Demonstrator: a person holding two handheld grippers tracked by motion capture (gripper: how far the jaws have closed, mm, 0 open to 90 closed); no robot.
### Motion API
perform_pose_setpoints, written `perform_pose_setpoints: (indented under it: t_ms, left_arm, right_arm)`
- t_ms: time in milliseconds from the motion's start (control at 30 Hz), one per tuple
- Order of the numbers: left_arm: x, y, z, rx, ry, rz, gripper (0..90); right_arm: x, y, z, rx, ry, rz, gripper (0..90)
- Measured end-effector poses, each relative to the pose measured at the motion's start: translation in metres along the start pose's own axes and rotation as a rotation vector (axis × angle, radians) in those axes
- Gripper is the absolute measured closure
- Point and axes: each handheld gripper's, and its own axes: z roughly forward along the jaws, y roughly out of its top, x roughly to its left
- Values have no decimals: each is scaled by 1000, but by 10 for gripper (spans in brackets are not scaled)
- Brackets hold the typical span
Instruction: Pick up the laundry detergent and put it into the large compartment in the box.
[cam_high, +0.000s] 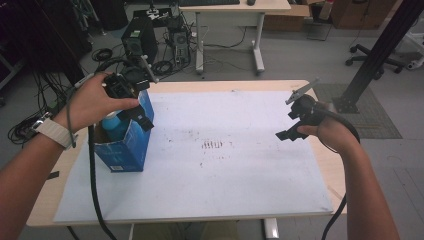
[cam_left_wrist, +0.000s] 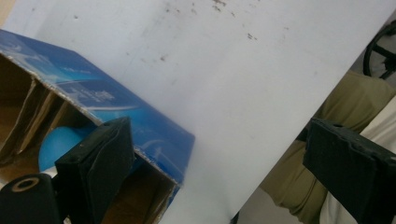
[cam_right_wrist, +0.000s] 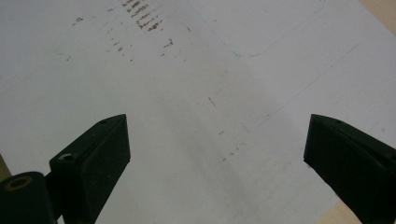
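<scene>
Nearest the high camera are my two forearms, coming in from the near edge. My left hand (cam_high: 95, 100) holds the left gripper (cam_high: 131, 102) directly over an open blue carton (cam_high: 125, 145) standing at the left of the surface (cam_high: 225, 200), which is covered by a white sheet. The left gripper's jaws are spread wide with nothing between them. In the left gripper view, one jaw sits over the carton's open top and the other hangs past its side wall, so the wall lies between them. Inside the carton stands a light blue bottle (cam_high: 114, 123), upright, its rounded top just below the gripper. I judge the next move to be a straight drop into the opening. My right gripper (cam_high: 290, 131) hovers well apart at the right, jaws wide and empty over bare sheet. The carton bears pale print, too blurred to read. Brown smudges (cam_high: 214, 145) mark the sheet's middle.
</scene>
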Motion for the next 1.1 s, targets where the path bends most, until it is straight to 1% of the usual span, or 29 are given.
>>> perform_pose_setpoints:
  t_ms: [133, 300, 467, 533, 667, 833, 1000, 1100]
  left_arm:
    - [-8, 1, 1, -4, -11, 53, 91]
    - [-15, 2, 4, 3, -19, 85, 91]
    - [-19, 1, 6, 6, -25, 113, 91]
    - [-20, 2, 6, -2, -27, 124, 91]
    - [-23, 3, 7, -2, -33, 162, 91]
    - [-32, 5, 9, 7, -40, 214, 91]
    - [-40, 6, 11, 7, -36, 247, 91]
    - [-45, 6, 11, -4, -38, 266, 90]
  right_arm:
    - [1, 3, 0, 0, 1, -3, 71]
    - [2, 7, 1, -6, 2, -14, 71]
    - [3, 9, 4, -2, 6, -19, 72]
    - [3, 9, 5, -1, 8, -18, 72]
    - [3, 8, 4, 1, 8, -16, 73]
    - [2, 6, 2, -2, 3, -8, 73]
    - [2, 5, 2, -3, 3, -9, 73]
    - [3, 5, 2, -3, 4, -9, 73]
